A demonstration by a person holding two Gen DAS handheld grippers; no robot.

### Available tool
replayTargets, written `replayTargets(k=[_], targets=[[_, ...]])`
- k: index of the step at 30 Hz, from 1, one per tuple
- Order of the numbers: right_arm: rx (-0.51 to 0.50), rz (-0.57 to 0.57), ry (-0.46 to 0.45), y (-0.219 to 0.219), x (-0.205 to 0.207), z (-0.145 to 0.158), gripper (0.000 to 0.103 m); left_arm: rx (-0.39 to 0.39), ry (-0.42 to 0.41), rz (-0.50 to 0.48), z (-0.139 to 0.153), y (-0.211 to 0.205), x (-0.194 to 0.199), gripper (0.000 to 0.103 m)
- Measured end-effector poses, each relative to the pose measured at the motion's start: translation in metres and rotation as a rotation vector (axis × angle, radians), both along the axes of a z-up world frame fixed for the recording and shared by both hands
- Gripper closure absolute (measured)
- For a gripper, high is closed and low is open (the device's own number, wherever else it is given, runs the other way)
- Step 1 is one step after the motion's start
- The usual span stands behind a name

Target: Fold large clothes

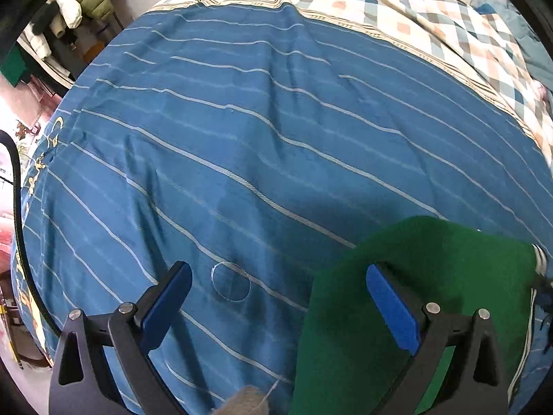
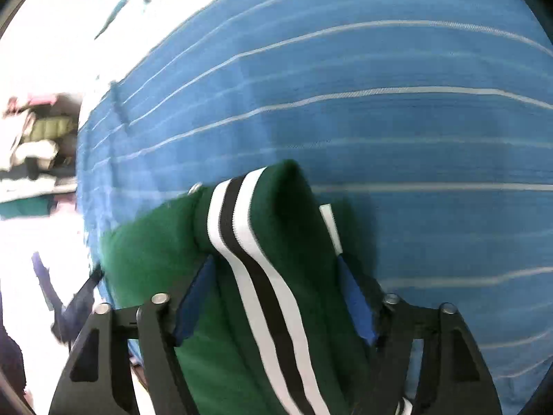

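1. The left gripper [image 1: 278,299] hangs over a bed, pointing steeply down, its jaws wide apart with nothing between them.
2. Its left finger [image 1: 166,301] stands over the blue striped cover [image 1: 242,131]; its right finger [image 1: 392,306] stands over the green garment [image 1: 432,259]. Whether either pad touches the cloth beneath cannot be told.
3. In the left wrist view the garment lies at the near right of the cover, a flat green panel whose rounded far edge points toward the middle of the bed. A strip of white trim runs along its right side.
4. The right gripper [image 2: 276,297] has its jaws narrowed onto a bunched fold of the same garment, and both blue pads press against the cloth.
5. In the right wrist view a white-and-black stripe band [image 2: 249,259] runs lengthwise between the fingers, from near to far, and bends over the raised hump of the fold. The garment's long axis follows that band, away from the gripper.
6. More green cloth spreads to the near left of the fold, over the edge of the cover.
7. This view is blurred, so finer detail of the fold is unclear.
8. A checked quilt [image 1: 380,3] lies across the far side of the bed.
9. Jackets [image 1: 79,3] hang at the far left, beyond the bed.
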State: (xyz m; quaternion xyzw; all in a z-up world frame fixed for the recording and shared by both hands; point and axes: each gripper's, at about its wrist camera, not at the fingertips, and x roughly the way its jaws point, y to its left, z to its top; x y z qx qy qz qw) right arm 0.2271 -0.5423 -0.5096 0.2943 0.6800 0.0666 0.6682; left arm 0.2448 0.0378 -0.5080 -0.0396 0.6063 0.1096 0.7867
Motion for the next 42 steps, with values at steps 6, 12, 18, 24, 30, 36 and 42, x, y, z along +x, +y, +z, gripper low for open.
replayTargets(k=[6, 12, 18, 24, 30, 36, 42], targets=[[-0.173, -0.003, -0.127, 0.014, 0.023, 0.017, 0.091, -0.028, 0.005, 0.011, -0.010, 0.004, 0.007, 0.000], [-0.261, 0.106, 0.030, 0.010, 0.039, -0.015, 0.070, -0.081, 0.009, 0.088, -0.001, 0.023, -0.006, 0.000], [-0.172, 0.082, -0.069, -0.022, 0.018, 0.033, 0.025, -0.222, -0.030, 0.210, 0.026, 0.064, -0.068, 0.000], [0.142, 0.190, 0.050, -0.031, -0.032, -0.012, 0.019, -0.459, -0.002, 0.130, 0.012, 0.052, -0.110, 0.000], [0.298, 0.295, 0.071, 0.006, -0.047, -0.073, 0.003, -0.587, 0.023, 0.019, -0.013, 0.024, -0.109, 0.000], [0.278, 0.284, 0.030, 0.010, -0.043, -0.060, 0.035, -0.477, 0.024, -0.086, -0.003, 0.006, -0.098, 0.000], [0.405, 0.092, 0.055, -0.007, -0.075, -0.037, 0.057, -0.425, 0.034, -0.145, -0.002, -0.007, -0.096, 0.000]])
